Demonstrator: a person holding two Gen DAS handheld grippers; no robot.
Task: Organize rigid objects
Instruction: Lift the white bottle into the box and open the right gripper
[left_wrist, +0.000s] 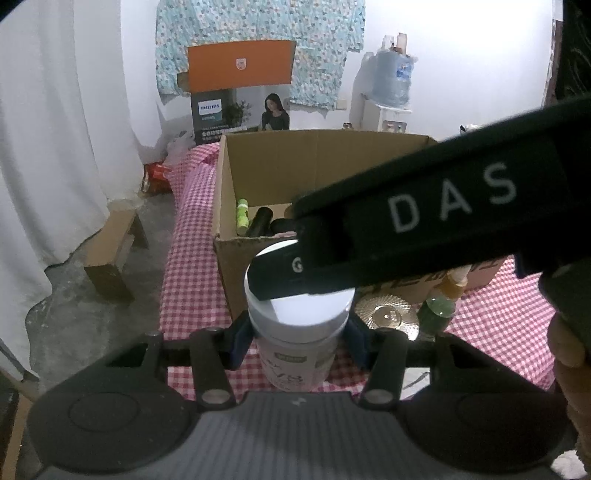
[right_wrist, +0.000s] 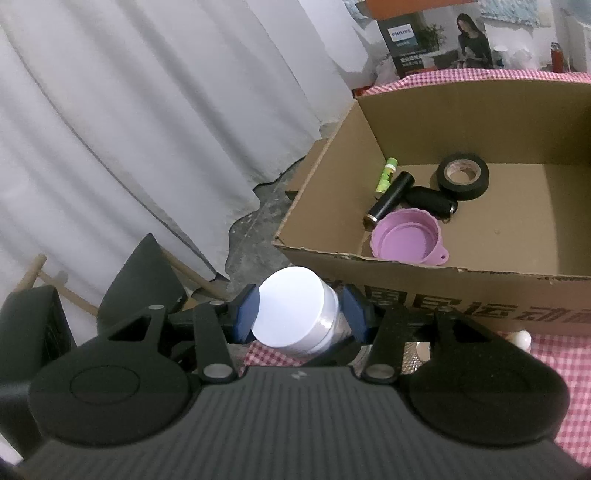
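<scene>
The right hand-held gripper was clamped on the white lid of a jar, one blue pad on each side. The jar was a pale cylinder with a flat white lid and a printed label, tilted in the right wrist view. The left hand-held gripper stood spread about the jar's body below the lid; whether its pads touched could not be told. The jar was above the red-checked desk, just in front of the cardboard box, which held a pink cup and a tape roll.
</scene>
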